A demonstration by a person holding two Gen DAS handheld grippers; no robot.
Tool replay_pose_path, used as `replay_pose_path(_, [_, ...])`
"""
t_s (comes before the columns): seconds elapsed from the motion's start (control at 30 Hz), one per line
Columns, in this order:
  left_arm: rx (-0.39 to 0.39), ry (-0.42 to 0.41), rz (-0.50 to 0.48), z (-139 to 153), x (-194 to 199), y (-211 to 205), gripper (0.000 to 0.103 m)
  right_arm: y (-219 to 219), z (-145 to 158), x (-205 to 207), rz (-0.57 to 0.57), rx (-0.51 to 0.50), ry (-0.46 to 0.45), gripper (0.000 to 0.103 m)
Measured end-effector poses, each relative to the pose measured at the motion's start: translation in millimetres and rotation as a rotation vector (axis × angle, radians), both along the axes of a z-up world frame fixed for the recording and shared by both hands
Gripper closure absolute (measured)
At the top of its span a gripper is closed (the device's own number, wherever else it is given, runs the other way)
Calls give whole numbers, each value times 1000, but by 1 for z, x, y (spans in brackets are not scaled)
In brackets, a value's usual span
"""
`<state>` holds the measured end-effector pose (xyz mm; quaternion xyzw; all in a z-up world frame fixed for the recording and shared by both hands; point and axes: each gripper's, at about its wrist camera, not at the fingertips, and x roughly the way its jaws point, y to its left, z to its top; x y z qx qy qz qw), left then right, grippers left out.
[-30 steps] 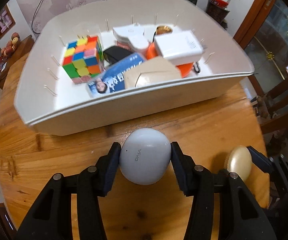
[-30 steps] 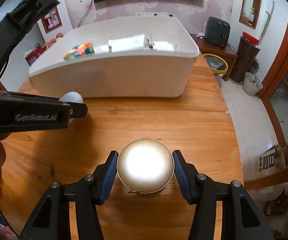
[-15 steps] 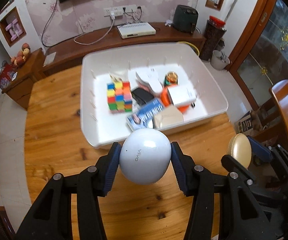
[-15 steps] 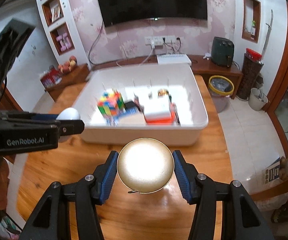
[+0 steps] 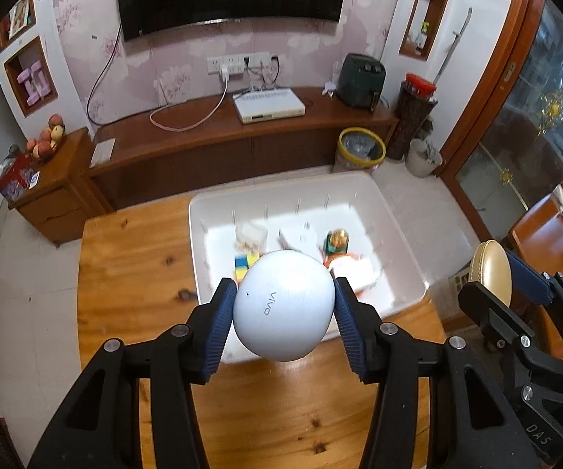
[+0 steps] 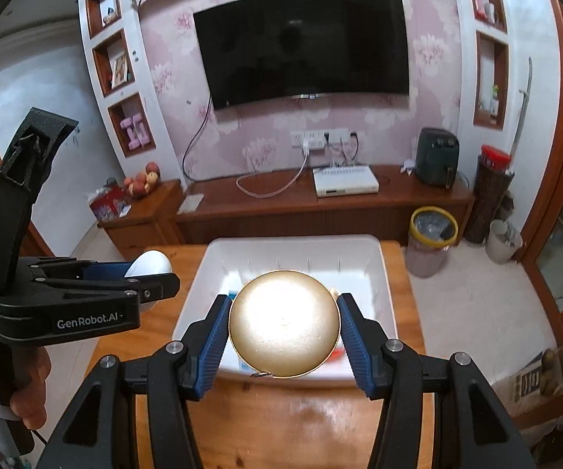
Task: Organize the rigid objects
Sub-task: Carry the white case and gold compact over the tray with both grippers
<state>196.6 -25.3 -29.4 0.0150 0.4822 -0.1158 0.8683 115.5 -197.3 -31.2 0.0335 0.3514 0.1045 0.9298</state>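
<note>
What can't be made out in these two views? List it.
- Left wrist view: the white earbud case in the left gripper hides much of the cube and other bin contents.
- Right wrist view: the gold round case in the right gripper covers the bin's middle; the rest there is blurred.

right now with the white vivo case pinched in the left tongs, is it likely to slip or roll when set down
The white vivo earbud case looks smooth and glossy, so it could slip; only the ribbed blue pads on its sides hold it. Its rounded egg shape suggests it may roll or rock once released. It is probably rigid and light, keeping its shape under the pinch.
</note>
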Motion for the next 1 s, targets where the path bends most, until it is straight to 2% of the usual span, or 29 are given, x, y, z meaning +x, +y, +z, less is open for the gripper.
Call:
replay_pose_path(0.2, [9,-41,-9,22,21,-3,49,5,24,22,-19,5,-18,48])
replay_pose_path(0.43, [-2,-27,-5,18,39,-2,49,18,25,38,-26,-14,-9,48])
replay_pose_path(0.7, [-7,36,40,-9,64,7,49,20,-2,59,-40,-19,56,48])
replay_pose_path(1.0, [12,110,54,-52,84,10,49,22,-61,87,-72,-50,195,48])
